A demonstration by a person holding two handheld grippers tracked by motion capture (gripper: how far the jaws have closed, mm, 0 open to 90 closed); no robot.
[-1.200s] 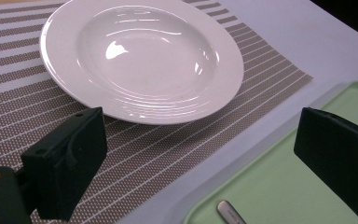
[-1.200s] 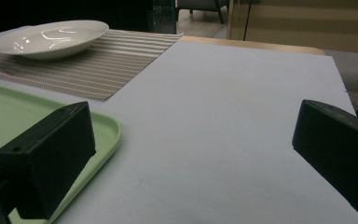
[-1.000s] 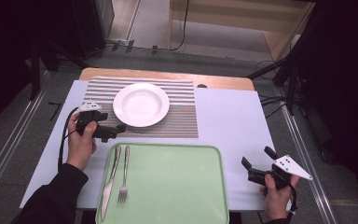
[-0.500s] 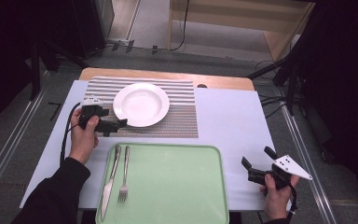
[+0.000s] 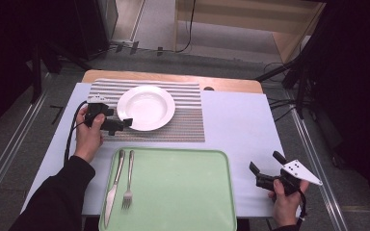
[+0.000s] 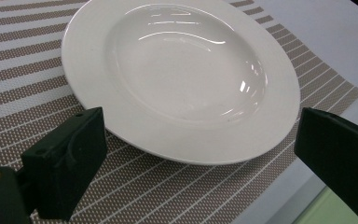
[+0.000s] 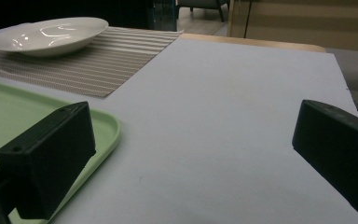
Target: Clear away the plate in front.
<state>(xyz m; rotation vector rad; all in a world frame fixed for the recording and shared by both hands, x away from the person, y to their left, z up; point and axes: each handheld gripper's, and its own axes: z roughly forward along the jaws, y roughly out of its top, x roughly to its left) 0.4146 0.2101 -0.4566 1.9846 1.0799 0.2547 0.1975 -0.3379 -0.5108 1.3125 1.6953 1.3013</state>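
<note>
the white plate [image 5: 146, 107] sits on the striped placemat [image 5: 188, 122], toward the mat's 9 o'clock half, at about 11 o'clock on the table [image 5: 241, 120]. it is a deep, empty plate with a wide rim, resting flat. in the left gripper view the plate [image 6: 182, 74] lies directly ahead of the jaws, its near rim between them.

the left gripper [image 5: 120, 124] is at the plate's 8 o'clock edge, jaws pointing toward 3 o'clock. the jaws stand wide apart, with nothing clamped; whether a jaw tip touches the rim cannot be told. the person's left hand [image 5: 89, 137] holds the gripper body, and a black cable loops from it toward 9 o'clock.

at 6 o'clock from the placemat lies the green tray [image 5: 183, 192], just beside the mat edge. a knife [image 5: 112, 192] and a fork [image 5: 128, 183] lie side by side at the tray's 9 o'clock side, handles toward 12 o'clock.

the right gripper [image 5: 265, 168] is at about 4 o'clock on the table, just beyond the tray's 3 o'clock edge, well apart from the plate. its jaws are spread wide and hold nothing. the right hand [image 5: 285, 202] grips it from 6 o'clock.
</note>
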